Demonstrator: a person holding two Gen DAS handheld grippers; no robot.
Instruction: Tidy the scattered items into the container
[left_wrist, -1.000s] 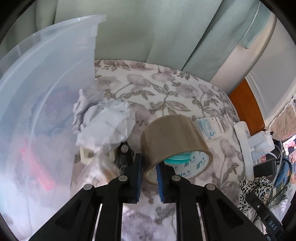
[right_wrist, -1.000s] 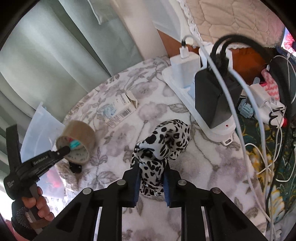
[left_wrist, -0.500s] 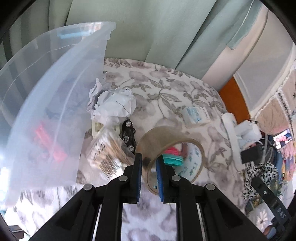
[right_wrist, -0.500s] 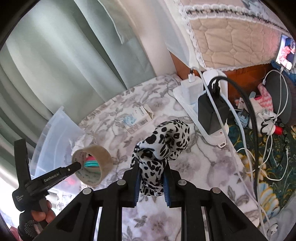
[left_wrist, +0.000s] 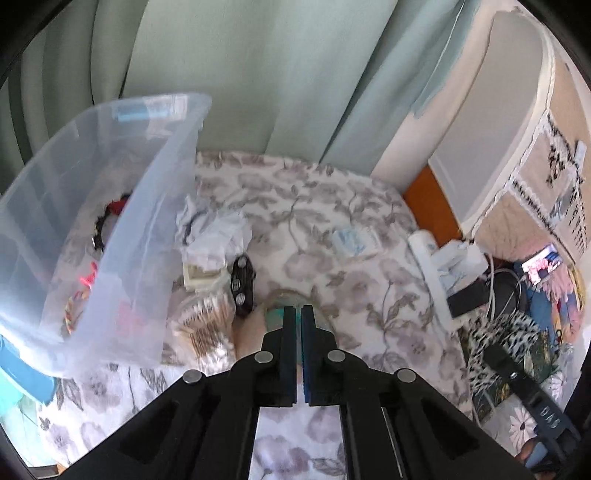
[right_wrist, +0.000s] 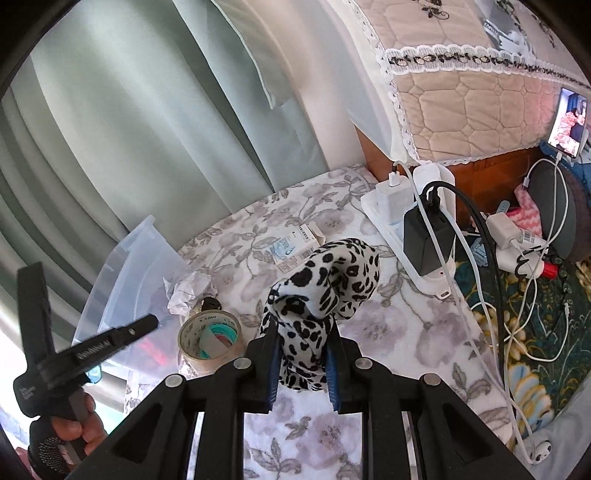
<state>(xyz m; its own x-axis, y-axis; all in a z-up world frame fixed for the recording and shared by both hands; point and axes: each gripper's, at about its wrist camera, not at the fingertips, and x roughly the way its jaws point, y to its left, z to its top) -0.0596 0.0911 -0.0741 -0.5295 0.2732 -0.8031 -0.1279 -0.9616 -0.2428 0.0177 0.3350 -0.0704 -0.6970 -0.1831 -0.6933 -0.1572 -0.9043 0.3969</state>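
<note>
Container (left_wrist: 92, 155) at far left holds a few small things; crumpled paper (left_wrist: 218, 236), tape roll (right_wrist: 207, 363) and box (right_wrist: 295, 247) wait on the surface (left_wrist: 332, 206). My right tongs (right_wrist: 301, 354) pinch the spotted cloth (right_wrist: 325, 280); my left tongs (left_wrist: 298, 317) are pressed together, empty.

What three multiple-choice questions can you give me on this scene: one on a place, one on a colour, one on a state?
1. Where is the tape roll?
A. on the power strip
B. on the floral tablecloth
C. between the left tool's pads

2. What colour is the cloth in the right tool?
A. white with black spots
B. plain red
C. green

3. How is the left tool?
A. shut on the tape
B. wide open
C. shut, empty

Answers:
1. B, the roll lies on the tablecloth beside the clear container, apart from the left tool.
2. A, the spotted print shows between the pads.
3. C, its pads meet with nothing between.
</note>
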